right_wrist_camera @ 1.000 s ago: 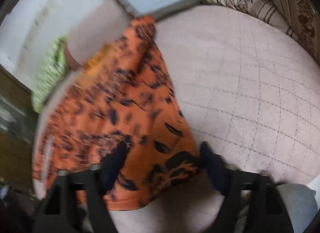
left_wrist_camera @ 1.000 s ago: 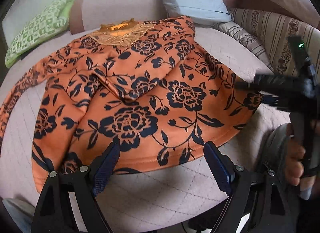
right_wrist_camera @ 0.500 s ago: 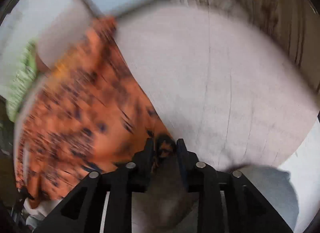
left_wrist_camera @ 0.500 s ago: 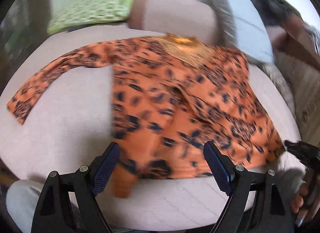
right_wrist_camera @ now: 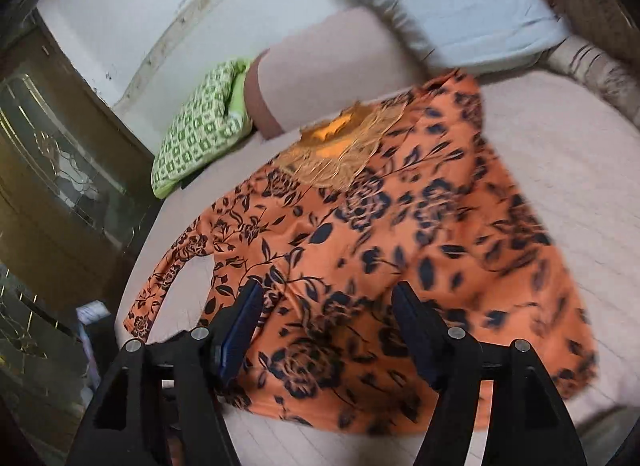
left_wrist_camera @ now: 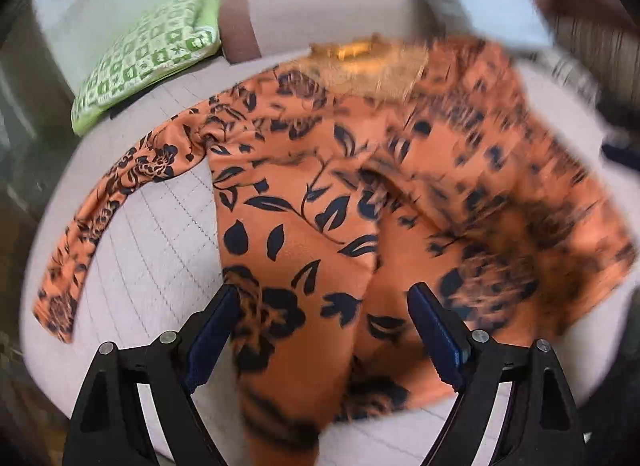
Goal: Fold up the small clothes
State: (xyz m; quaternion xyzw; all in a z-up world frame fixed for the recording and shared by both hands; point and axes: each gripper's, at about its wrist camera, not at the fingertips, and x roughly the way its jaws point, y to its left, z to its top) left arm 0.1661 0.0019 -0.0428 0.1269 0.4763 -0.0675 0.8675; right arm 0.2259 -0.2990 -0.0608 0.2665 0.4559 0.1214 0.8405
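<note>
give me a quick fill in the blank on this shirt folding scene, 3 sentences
1. The shirt is orange with a dark ____ print.
2. Beyond the shirt's long sleeve lies a ____ and white checked cushion.
3. The left gripper and right gripper both have their fingers ____, holding nothing.

Missing words: floral; green; open

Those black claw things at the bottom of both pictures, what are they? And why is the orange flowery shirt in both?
They are grabbing tools, one in each of a person's hands, each carrying a small camera. One picture looks past the left gripper, the other past the right gripper. Both are open and holding nothing. The orange flowery shirt lies spread on a pale quilted bed, one long sleeve stretched out sideways. Both cameras face it, so you see it twice. A green patterned pillow sits behind.
</note>
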